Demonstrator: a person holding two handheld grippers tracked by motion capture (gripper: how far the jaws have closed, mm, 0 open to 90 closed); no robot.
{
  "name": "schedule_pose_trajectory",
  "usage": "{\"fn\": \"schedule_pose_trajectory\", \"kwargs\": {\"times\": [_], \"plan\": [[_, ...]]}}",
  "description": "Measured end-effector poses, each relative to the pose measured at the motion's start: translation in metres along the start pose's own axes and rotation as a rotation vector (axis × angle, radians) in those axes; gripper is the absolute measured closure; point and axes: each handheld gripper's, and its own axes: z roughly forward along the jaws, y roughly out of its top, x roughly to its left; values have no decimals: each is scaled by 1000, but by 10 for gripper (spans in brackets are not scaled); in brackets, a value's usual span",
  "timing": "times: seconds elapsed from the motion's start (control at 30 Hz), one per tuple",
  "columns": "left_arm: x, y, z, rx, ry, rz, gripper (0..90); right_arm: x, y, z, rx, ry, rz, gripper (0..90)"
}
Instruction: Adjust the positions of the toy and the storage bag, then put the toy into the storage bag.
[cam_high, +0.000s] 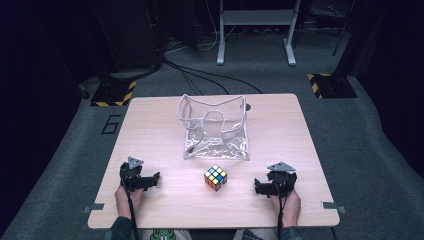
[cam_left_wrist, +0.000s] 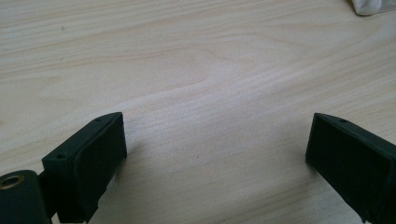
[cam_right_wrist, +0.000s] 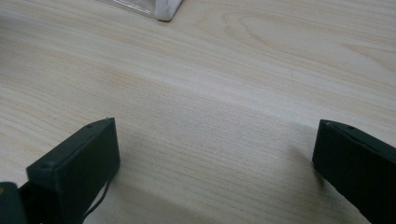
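- light wooden worktop (cam_high: 150, 125) seen from above, grey carpet floor (cam_high: 60, 165) all around.
- puzzle cube (cam_high: 215, 177) with mixed coloured tiles, resting on the worktop near the front edge, roughly at 6 o'clock from the worktop's middle, one corner turned toward the person.
- clear plastic pouch (cam_high: 215, 127) with white trim, sitting open-mouthed just past the middle toward 12 o'clock; the cube lies near its front edge, at 6 o'clock from it, not touching.
- left claw (cam_high: 154, 178) low on the worktop at 9 o'clock from the cube, well apart from it, pointing toward 3 o'clock; grey three-cornered plate on top, held by a hand (cam_high: 127, 199) entering from 6 o'clock.
- right claw (cam_high: 259, 186) at 3 o'clock from the cube, well apart from it, pointing toward 9 o'clock, held by the other hand (cam_high: 287, 202).
- cube between the two claws, touched by neither.
- left gripper view: left claw (cam_left_wrist: 217, 140) spread wide, bare wood grain between the two black jaws, nothing gripped; a white corner of the pouch (cam_left_wrist: 369, 5) at 1 o'clock, far off.
- right gripper view: right claw (cam_right_wrist: 217, 147) likewise spread wide over bare wood, nothing gripped; a white-trimmed corner of the pouch (cam_right_wrist: 163, 10) at 11 o'clock.
- beyond the worktop at 12 o'clock: a white metal stand (cam_high: 255, 30) on the floor, black cables (cam_high: 200, 75) running across the carpet, and yellow-and-black striped base plates (cam_high: 114, 93) at 10 and 2 o'clock.
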Motion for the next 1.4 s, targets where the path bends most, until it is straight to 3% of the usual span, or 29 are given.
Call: {"fn": "schedule_pose_trajectory", "kwargs": {"times": [0.13,0.23,0.43,0.6,0.77,1.17,1.4], "plan": [[0,0,0,-1,2,6,54,-1,1,0,13,8,-5,12],[0,0,0,0,-1,0,53,-1,4,-4,22,51,-18,26],[0,0,0,-1,1,7,56,15,15,-17,-3,93,-68,37],[0,0,0,-3,-2,2,60,27,22,-19,16,154,-92,34],[-1,0,-1,-4,-2,3,68,43,31,-24,12,178,-153,31],[1,0,-1,13,-12,10,71,68,50,-32,-6,267,-181,31],[1,0,-1,4,-10,12,72,82,60,-31,4,301,-226,30]]}}
